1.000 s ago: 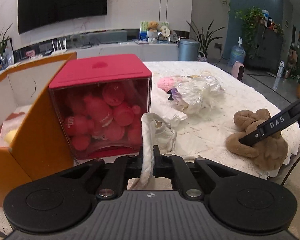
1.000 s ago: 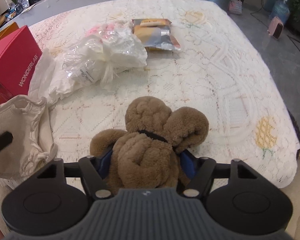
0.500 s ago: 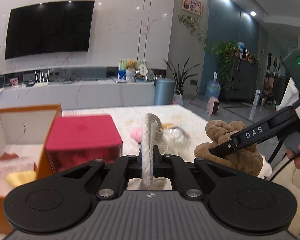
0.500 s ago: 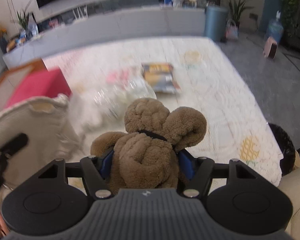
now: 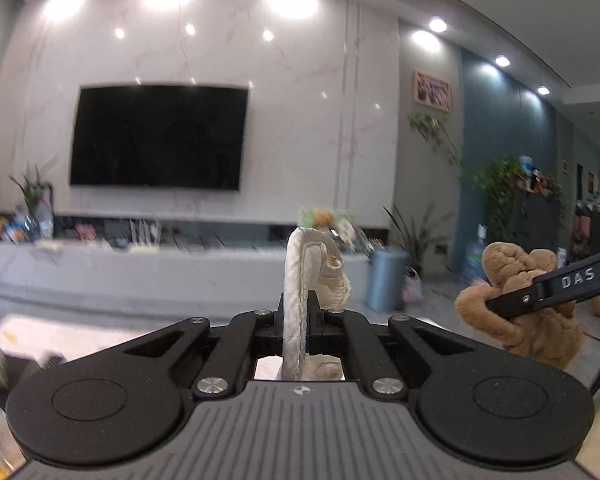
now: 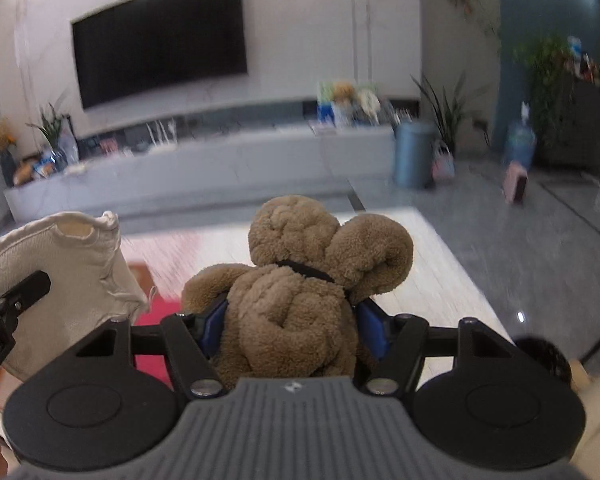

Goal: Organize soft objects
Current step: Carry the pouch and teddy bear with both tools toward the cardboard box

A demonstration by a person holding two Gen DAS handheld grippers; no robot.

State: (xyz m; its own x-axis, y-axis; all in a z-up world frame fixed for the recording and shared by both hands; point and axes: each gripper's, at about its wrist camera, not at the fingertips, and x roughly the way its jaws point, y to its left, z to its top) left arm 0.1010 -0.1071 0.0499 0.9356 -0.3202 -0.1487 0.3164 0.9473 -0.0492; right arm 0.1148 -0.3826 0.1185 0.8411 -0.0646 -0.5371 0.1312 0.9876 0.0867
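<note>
Between right gripper [image 6: 292, 320] jaws: brown plush [image 6: 300, 280]; left gripper [image 5: 300, 320] pinches cream cloth [image 5: 296, 280].

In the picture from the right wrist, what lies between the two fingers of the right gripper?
The brown plush toy fills the gap of the right gripper; its blue pads press both flanks. The right wrist view shows this directly.

Brown plush bear [image 6: 300, 304] gripped, airborne; cream cloth [image 5: 298, 300] pinched upright.
</note>
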